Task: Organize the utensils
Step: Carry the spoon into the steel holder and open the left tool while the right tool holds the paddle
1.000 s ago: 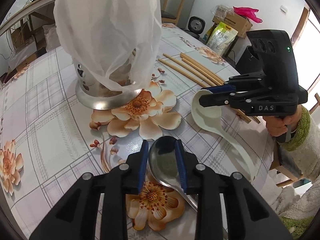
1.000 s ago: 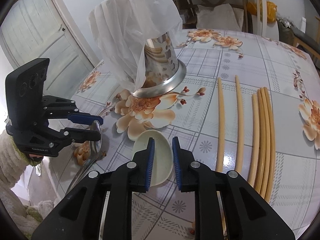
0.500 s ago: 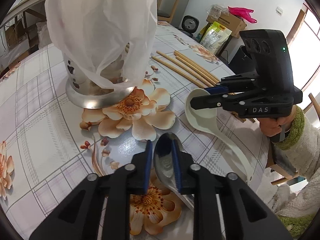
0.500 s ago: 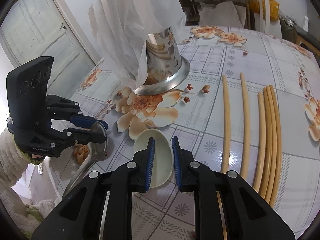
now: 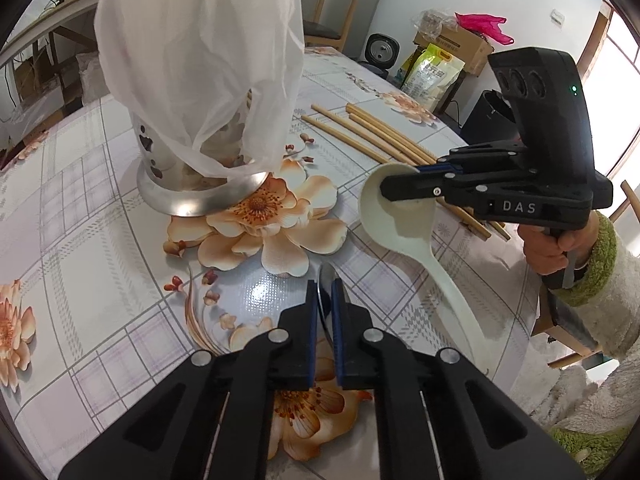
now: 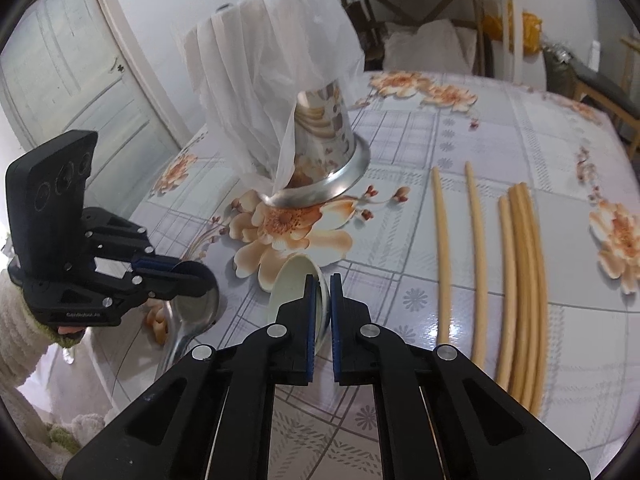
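Now both tongs (image 5: 324,300) (image 6: 321,300) clamp ladles (image 5: 325,280) (image 6: 292,292).

Right gripper (image 6: 321,300) clamped on cream ladle (image 6: 290,290) bowl rim – left gripper (image 6: 192,276) pinching metal spoon (image 6: 196,312); chopsticks (image 6: 516,264) lying right.

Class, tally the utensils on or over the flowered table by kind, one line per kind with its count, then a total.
Chopsticks: 5
Cream plastic ladle, in the right gripper: 1
Metal spoon, in the left gripper: 1
Total: 7
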A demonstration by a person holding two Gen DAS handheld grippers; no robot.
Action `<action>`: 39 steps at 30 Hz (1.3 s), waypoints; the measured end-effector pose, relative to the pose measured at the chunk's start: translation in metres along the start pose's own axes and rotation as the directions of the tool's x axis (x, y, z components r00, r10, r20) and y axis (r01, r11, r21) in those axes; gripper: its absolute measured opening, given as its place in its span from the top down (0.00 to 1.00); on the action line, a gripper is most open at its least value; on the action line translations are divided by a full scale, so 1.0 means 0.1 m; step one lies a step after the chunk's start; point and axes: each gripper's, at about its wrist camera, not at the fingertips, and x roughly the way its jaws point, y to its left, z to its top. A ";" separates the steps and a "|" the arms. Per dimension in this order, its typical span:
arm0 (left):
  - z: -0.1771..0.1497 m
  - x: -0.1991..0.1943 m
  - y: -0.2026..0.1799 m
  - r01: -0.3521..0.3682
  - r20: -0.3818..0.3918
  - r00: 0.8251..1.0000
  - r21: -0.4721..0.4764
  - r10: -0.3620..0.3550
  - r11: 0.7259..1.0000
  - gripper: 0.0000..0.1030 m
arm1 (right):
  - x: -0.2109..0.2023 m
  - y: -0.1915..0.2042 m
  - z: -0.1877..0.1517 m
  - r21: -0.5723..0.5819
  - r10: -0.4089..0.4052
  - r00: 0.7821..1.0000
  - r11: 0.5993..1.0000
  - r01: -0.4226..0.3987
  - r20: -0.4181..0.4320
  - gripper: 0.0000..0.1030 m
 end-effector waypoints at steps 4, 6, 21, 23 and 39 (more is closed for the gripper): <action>0.00 -0.11 -0.03 -0.036 0.030 0.999 0.001 0.036 0.999 0.95 | -0.15 0.02 0.01 0.007 -0.065 0.996 0.998 0.065 0.058 0.95; 0.00 -0.20 -0.06 -0.059 0.052 0.997 0.004 0.059 0.998 0.95 | -0.26 0.02 0.02 0.020 -0.099 0.990 0.995 0.098 0.096 0.96; 0.15 -0.88 -0.24 -0.219 0.234 0.947 -0.031 0.220 0.975 0.97 | -0.81 0.04 0.15 0.098 -0.194 0.949 0.980 0.174 0.250 0.96; 0.16 -0.95 -0.24 -0.228 0.254 0.939 -0.038 0.230 0.973 0.97 | -0.88 0.05 0.17 0.109 -0.197 0.943 0.979 0.173 0.267 0.96; 0.79 -1.90 -0.12 -0.317 0.525 0.770 -0.178 0.363 0.931 0.97 | -1.29 0.04 0.42 0.158 -0.219 0.910 0.972 0.172 0.353 0.96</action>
